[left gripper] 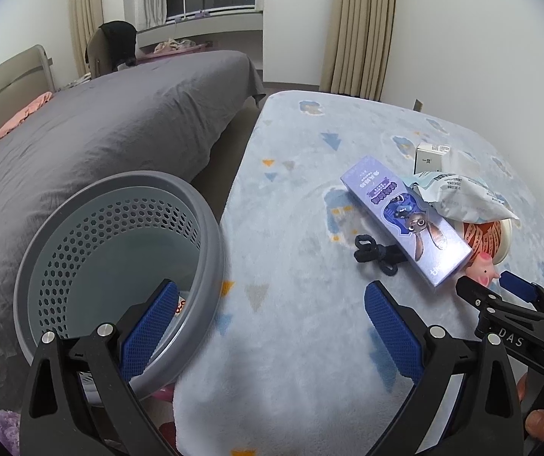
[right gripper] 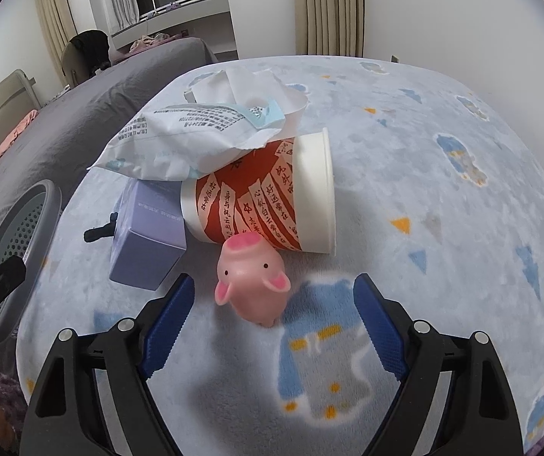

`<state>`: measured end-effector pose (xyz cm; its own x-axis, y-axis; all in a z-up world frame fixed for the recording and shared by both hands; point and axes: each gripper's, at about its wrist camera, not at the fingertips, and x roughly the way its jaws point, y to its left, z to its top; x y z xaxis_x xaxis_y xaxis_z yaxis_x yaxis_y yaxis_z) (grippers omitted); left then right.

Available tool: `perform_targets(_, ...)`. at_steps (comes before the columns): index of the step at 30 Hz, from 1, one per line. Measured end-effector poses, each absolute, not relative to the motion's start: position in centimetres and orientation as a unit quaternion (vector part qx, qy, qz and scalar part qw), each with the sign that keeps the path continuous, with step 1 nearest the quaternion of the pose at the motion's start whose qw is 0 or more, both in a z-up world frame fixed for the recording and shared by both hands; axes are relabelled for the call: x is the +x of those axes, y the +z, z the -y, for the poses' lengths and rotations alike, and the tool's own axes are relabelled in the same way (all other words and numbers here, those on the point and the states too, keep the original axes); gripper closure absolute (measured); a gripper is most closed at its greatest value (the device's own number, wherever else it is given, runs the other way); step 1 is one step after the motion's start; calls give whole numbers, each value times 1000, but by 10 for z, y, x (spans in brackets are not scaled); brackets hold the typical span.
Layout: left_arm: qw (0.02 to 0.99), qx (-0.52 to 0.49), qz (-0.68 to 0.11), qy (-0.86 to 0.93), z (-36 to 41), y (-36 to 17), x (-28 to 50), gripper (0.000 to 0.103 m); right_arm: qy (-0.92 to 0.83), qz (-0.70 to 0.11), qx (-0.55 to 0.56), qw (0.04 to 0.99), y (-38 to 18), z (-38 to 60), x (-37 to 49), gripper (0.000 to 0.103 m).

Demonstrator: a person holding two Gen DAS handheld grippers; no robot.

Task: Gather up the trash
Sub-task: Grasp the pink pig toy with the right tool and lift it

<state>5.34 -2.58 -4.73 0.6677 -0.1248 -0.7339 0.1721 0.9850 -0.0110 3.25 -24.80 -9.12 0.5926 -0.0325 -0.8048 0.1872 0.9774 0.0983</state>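
Collection has barely begun: the grey perforated bin [left gripper: 119, 266] looks nearly empty, only a small reddish scrap showing near its bottom. To the right of the bin, on the pale patterned blanket [left gripper: 291, 228], a purple carton [left gripper: 405, 220], a torn white wrapper [right gripper: 195, 133], a tipped red paper cup [right gripper: 268, 197], a small white box [left gripper: 429, 157], a dark hair tie [left gripper: 374, 254] and a pink pig toy [right gripper: 252, 281] lie uncollected. The right gripper [right gripper: 272, 319] hangs wide open and empty around the pig; the left gripper [left gripper: 272, 326], also open and empty, straddles the bin's rim.
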Motion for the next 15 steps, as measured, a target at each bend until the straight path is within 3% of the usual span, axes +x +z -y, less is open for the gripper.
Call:
perform_targets(4,912,30,-400,-82,26,-48,53,7,-64,-447,82,888,-92,246,36,22)
perform_targets(9,913,30,-400,-81,26,-48,53,7,-65,-453,79,886,-94,242,39,38)
perform_targets(13,912,31,-400,-82,26,-48,53,7,-58,-458,79,884,-95,242,39,64)
perform_targets(15,912,30,-400,-83,26,-49,52,7,-55,-456,81,885,-94,242,37,69)
